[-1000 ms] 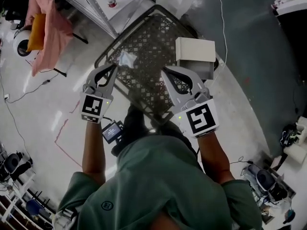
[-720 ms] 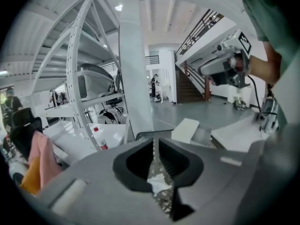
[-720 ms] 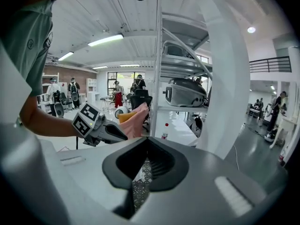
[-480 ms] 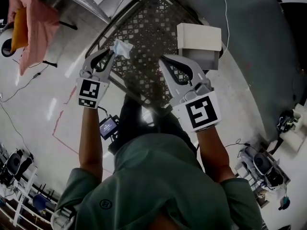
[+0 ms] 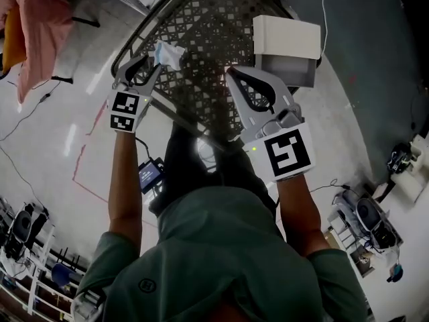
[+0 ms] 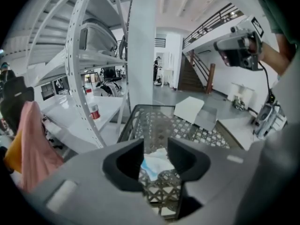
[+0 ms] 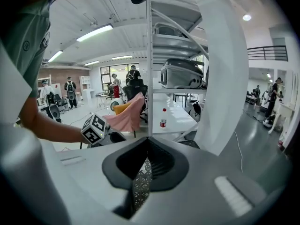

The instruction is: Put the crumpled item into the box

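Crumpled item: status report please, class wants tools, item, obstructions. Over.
Left tool open, jaws just opened, straddling crumpled item on lattice table. Right tool shut, empty. Box open at table's right edge; path looks clear.

No text or label can be read.

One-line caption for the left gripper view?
Left gripper, fingers just opening, crumpled white-and-blue wad between them over black lattice table.
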Tool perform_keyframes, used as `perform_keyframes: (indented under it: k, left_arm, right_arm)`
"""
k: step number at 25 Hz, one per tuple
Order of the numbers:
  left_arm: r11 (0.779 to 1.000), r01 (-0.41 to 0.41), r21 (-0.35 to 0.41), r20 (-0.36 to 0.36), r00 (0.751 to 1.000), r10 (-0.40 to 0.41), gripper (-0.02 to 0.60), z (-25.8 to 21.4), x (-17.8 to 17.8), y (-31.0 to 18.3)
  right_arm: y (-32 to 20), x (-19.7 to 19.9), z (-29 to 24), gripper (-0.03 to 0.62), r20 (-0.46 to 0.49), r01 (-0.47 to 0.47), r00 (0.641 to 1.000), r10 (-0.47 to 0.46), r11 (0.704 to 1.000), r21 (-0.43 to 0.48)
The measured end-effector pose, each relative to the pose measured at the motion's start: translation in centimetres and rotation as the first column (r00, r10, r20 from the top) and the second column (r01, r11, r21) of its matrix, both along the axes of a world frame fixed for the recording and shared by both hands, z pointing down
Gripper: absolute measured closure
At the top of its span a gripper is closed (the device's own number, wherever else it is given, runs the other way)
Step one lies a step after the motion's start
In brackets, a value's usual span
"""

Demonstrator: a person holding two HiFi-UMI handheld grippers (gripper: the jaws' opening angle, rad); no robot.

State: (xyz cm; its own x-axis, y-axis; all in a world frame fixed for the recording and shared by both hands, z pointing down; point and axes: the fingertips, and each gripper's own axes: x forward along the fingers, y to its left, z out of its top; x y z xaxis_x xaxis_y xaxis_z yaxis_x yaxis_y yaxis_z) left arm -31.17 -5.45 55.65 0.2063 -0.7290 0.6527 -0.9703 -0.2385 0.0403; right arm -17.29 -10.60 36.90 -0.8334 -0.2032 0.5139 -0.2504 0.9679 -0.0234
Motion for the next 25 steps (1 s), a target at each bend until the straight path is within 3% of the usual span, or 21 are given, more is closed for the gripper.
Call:
perform_keyframes:
  k: [6,16,25]
  left_arm:
    - [0.997,0.003,-0.075,-0.032,0.999,-0.006,0.379,4.8,-0.6,0.2]
    - [0.984,-0.001,-0.177,-0.071,0.997,-0.012,0.364,14.4,-1.3,-1.2]
    - [0.978,0.028,-0.208,-0.072,0.996,-0.043,0.429,16.8,-1.3,-1.2]
  right_arm:
    - [0.2,-0.1,2.3,0.588,-0.027,-0.020,0.999,0.019,0.999,-0.028]
    - [-0.8,-0.5,8.3,0.588,-0.067,-0.057,0.996,0.051,0.995,-0.087]
    - [-1.0,0.2,9.9,0.588,-0.085,-0.072,0.994,0.063,0.991,-0.112]
